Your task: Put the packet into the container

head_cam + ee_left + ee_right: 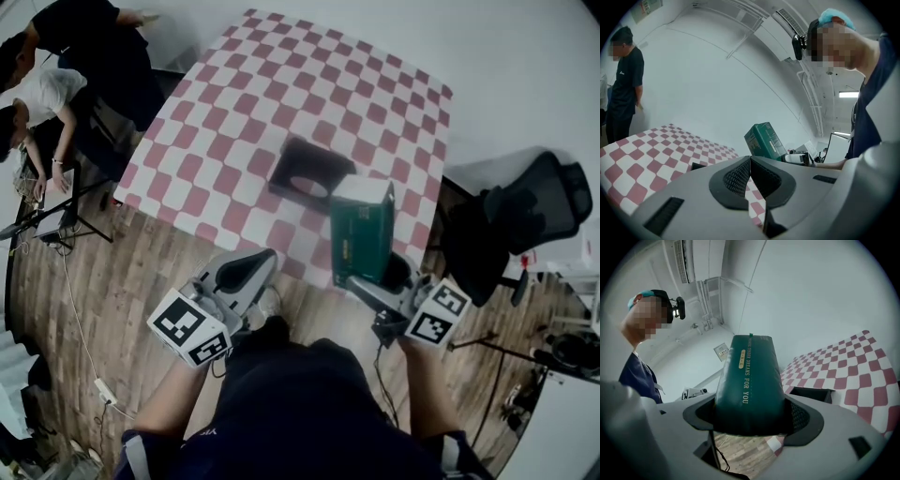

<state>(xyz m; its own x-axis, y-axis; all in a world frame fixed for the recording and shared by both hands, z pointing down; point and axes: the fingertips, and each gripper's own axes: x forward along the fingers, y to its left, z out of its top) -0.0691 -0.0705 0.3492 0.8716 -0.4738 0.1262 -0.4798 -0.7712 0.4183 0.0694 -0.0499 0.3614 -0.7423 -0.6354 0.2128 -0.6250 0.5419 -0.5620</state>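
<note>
Right gripper (750,416): its fingers are clamping the lower end of the packet (747,376), spread to the packet's width.
Packet: green and standing upright out of the fingers, with its long axis pointing away from the gripper. It is hanging above the near edge of the checkered surface (234,94), not yet inside anything.
Container (309,171): dark and open-topped, sitting on the surface just beyond and left of the packet, apart from it.
Left gripper (750,164): its fingers are pressing together on nothing, off the near-left edge.
Key relation: the container is lying ahead of the carrying fingers, slightly left. The right gripper is nearer, so the move is probably calling for a short forward reach, then lowering the packet end-first into the opening.
</note>
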